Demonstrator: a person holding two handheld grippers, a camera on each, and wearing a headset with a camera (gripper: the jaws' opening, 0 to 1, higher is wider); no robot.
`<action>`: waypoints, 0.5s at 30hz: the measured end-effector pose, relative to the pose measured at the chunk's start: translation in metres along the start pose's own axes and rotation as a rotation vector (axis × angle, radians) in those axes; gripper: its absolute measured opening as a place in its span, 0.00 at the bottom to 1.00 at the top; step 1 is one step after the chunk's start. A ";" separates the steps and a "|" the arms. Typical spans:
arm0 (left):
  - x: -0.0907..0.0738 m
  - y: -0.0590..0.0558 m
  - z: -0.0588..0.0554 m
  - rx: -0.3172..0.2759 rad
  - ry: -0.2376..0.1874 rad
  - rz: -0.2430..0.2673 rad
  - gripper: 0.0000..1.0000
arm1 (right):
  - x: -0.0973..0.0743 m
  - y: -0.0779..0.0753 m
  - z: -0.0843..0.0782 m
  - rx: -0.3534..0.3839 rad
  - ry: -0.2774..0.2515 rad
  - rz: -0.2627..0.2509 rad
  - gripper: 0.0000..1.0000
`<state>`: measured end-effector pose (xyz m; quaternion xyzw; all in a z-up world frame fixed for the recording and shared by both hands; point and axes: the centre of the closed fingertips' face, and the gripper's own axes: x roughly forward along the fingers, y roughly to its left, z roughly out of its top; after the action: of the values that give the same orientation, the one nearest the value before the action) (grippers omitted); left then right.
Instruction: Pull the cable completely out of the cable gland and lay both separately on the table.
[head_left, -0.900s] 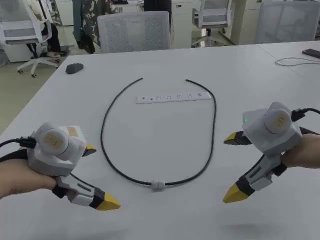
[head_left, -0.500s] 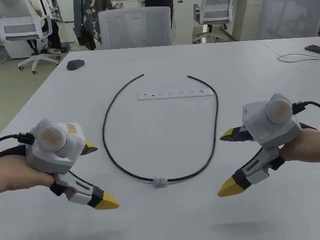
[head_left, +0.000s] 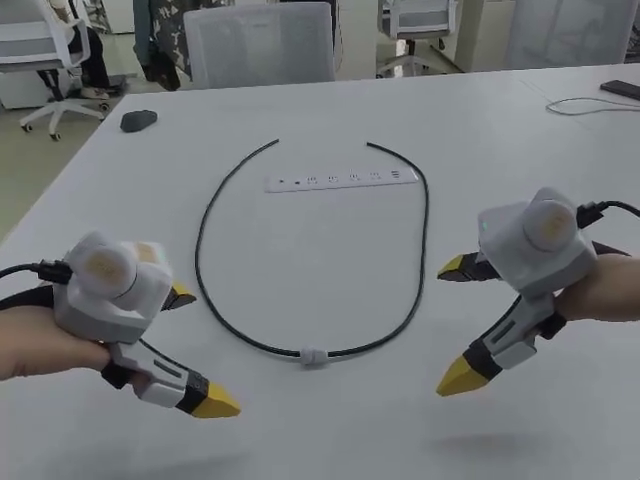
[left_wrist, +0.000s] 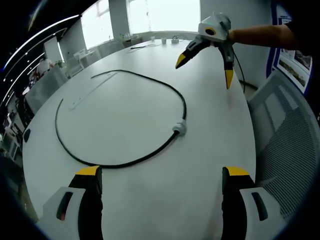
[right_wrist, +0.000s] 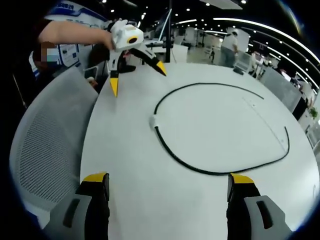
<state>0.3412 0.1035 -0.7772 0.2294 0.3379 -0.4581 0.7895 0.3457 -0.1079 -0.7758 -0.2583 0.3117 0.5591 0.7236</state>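
Clearly, nothing is being gripped yet: the person is holding the left gripper (head_left: 198, 350) and the right gripper (head_left: 450, 323) above the table (head_left: 330, 250), one on either side of the work. Each is showing its jaws spread wide apart with nothing between them.

The cable (head_left: 198, 262) is lying on the white top in a broad open loop, its two loose ends pointing toward the power strip (head_left: 342, 180) on the far side. The cable gland (head_left: 313, 354) is sitting threaded on it at the near bottom of the loop, between the two grippers and apart from both.

That layout is putting the gland closest to the person, which is probably why both tools are hovering low and angling inward toward it. One gripper is likely aiming for the gland and the other for the cable just beside it, so that any pull is running straight along the cable rather than dragging the whole loop. With the cable passing right through the gland, the task is only beginning.
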 end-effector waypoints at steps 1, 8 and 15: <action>0.000 0.000 0.001 0.000 -0.001 -0.002 1.00 | 0.000 0.000 0.002 0.010 -0.008 0.000 0.99; 0.005 0.002 0.003 0.017 0.001 0.010 1.00 | 0.001 0.002 0.019 -0.019 -0.046 0.020 0.99; 0.002 0.008 -0.003 0.031 0.017 0.025 1.00 | 0.002 -0.002 0.011 -0.028 -0.028 0.024 0.99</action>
<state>0.3473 0.1085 -0.7802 0.2495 0.3347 -0.4512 0.7888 0.3501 -0.0989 -0.7700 -0.2570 0.2966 0.5756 0.7174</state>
